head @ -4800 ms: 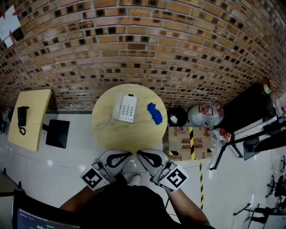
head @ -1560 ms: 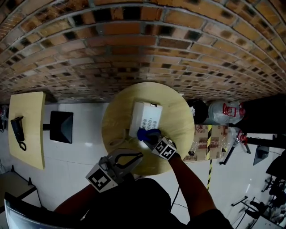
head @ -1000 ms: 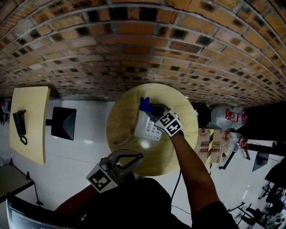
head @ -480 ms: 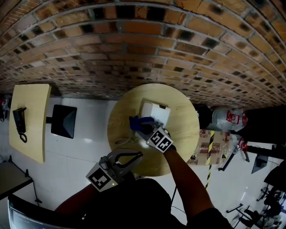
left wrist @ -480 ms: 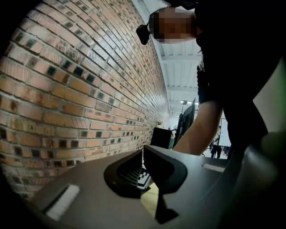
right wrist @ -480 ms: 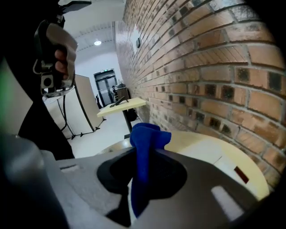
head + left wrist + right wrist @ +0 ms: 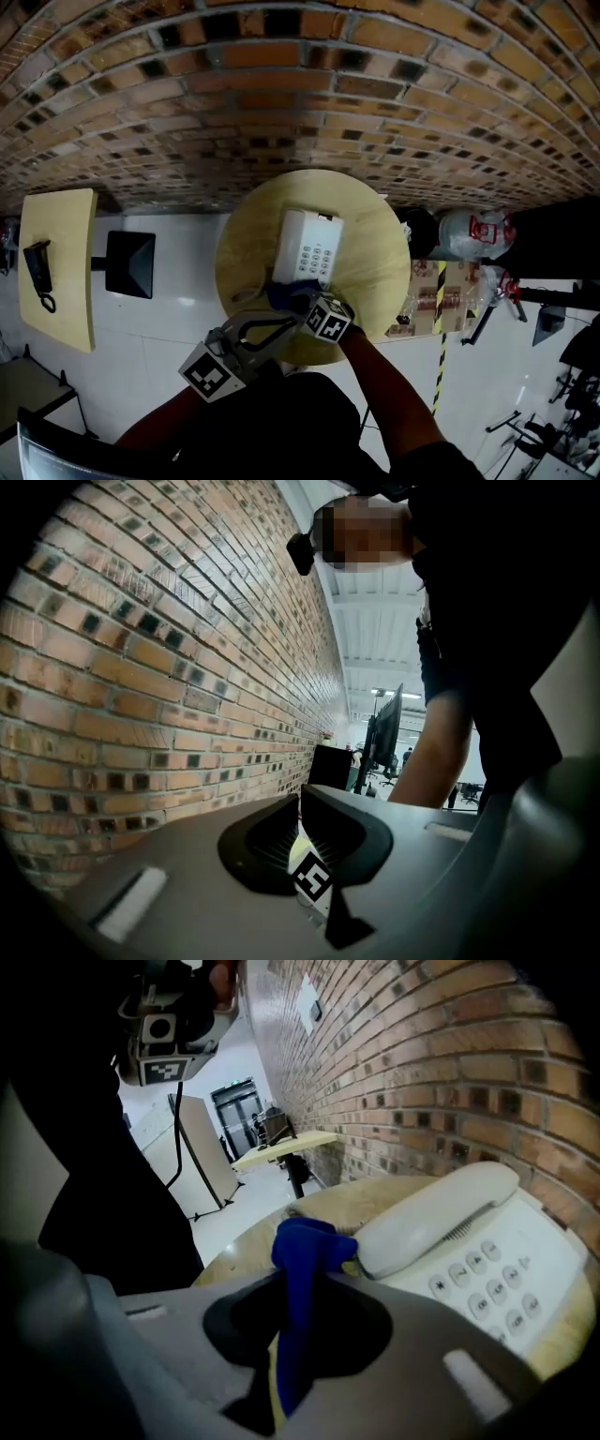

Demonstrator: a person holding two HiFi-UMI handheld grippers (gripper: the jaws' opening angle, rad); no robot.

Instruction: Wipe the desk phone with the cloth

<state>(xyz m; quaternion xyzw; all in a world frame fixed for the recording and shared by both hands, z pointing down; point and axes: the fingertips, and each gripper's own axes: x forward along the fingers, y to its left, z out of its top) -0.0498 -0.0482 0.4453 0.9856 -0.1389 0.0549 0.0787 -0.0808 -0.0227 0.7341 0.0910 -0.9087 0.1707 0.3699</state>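
A white desk phone (image 7: 309,246) lies on the round wooden table (image 7: 370,272), handset along its left side. My right gripper (image 7: 298,305) is shut on a blue cloth (image 7: 281,298) at the phone's near end. In the right gripper view the cloth (image 7: 305,1246) sticks up from between the jaws and touches the end of the handset (image 7: 431,1218), beside the keypad (image 7: 497,1288). My left gripper (image 7: 281,328) hangs shut and empty over the table's near edge, just left of the right one. In the left gripper view its jaw tips (image 7: 300,803) meet.
A brick wall (image 7: 281,94) runs behind the table. The phone's cord (image 7: 246,298) lies on the table at the left. A second table (image 7: 56,262) with a black phone (image 7: 37,262) stands far left, beside a black square object (image 7: 129,264). Plastic bags (image 7: 469,234) and a cardboard box (image 7: 427,291) sit at the right.
My right gripper has drawn the cloth from the phone's far end, along its left side, down to its near end. The left gripper has stayed put.
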